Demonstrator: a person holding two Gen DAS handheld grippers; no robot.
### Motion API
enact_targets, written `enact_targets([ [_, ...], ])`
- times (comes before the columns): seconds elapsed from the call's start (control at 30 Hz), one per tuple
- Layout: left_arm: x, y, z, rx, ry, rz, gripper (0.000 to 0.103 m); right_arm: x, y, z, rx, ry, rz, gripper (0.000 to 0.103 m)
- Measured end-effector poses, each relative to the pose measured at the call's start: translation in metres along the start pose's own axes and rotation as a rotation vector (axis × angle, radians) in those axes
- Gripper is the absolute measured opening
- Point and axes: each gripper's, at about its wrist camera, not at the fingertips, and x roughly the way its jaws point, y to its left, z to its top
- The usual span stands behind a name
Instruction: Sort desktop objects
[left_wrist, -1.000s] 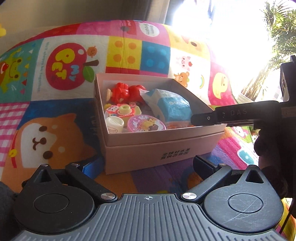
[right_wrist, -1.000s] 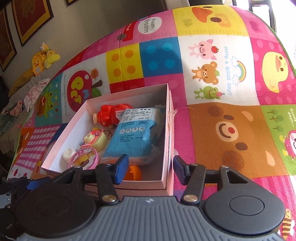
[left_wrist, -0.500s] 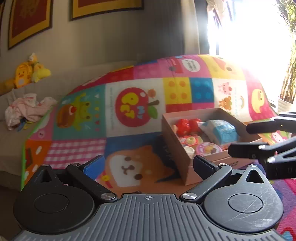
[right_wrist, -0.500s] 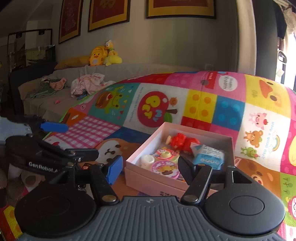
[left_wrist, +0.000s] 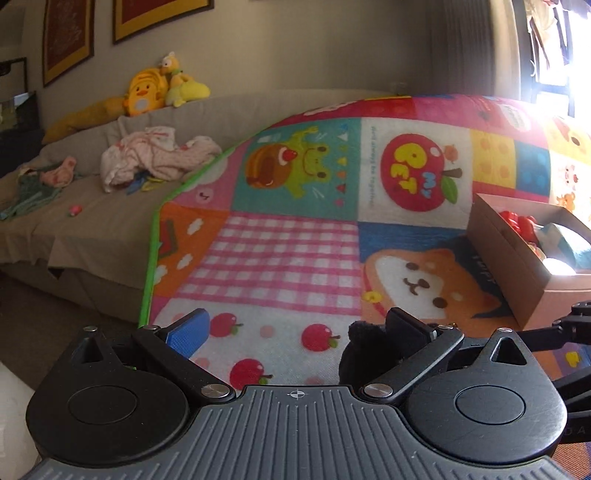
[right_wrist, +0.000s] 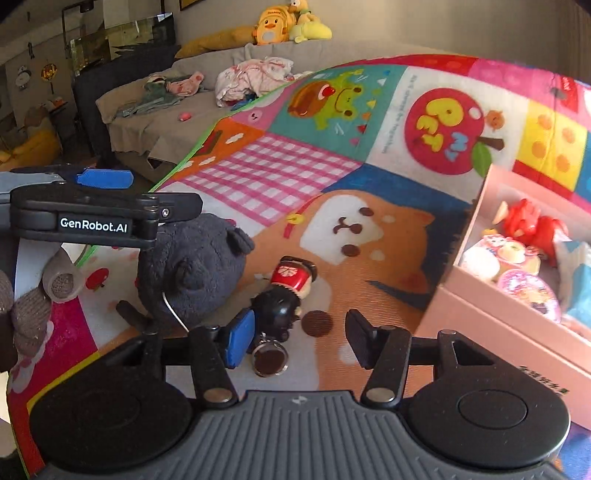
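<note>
A pink cardboard box (right_wrist: 491, 332) with several small toys stands on the colourful play mat (right_wrist: 280, 173), at the right of both views (left_wrist: 517, 266). A dark grey plush toy (right_wrist: 195, 266) lies on the mat at the left. A small doll with a red body and black head (right_wrist: 286, 295) lies beside it, with a brown round disc (right_wrist: 317, 323) and a round metal-rimmed piece (right_wrist: 269, 360) close by. My right gripper (right_wrist: 299, 338) is open and empty, just above the doll. My left gripper (left_wrist: 295, 328) is open and empty; it hovers over the plush, and shows in the right wrist view (right_wrist: 110, 199).
A beige sofa (left_wrist: 92, 229) with crumpled clothes (left_wrist: 155, 155) and yellow plush toys (left_wrist: 162, 88) stands beyond the mat's left edge. A knitted brown item (right_wrist: 29, 306) lies at the mat's near left corner. Bright window light comes from the far right.
Both grippers have swung left, away from the box. The plush, doll and disc have come into the right wrist view. The box has slid to the right edge of both views.
</note>
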Motion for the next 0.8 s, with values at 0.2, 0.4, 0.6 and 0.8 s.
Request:
enact_targets([
  [0.2,0.002,0.015,-0.001,-0.085,0.039,-0.037,0.103,0.015,0.004,0.003,0.009,0.012,0.025,0.029],
  [0.4,-0.006,0.023,-0.008,-0.214,0.113,-0.208,0.103,-0.042,-0.018,-0.022,0.003,-0.023,-0.038,0.028],
  [0.6,-0.019,-0.019,-0.014,-0.104,0.152,-0.353,0.103,-0.106,-0.071,-0.066,0.105,-0.032,-0.225,0.028],
  [0.8,-0.021,-0.082,-0.01,-0.001,0.127,-0.387,0.103,-0.128,-0.114,-0.094,0.277,-0.093,-0.388,0.06],
])
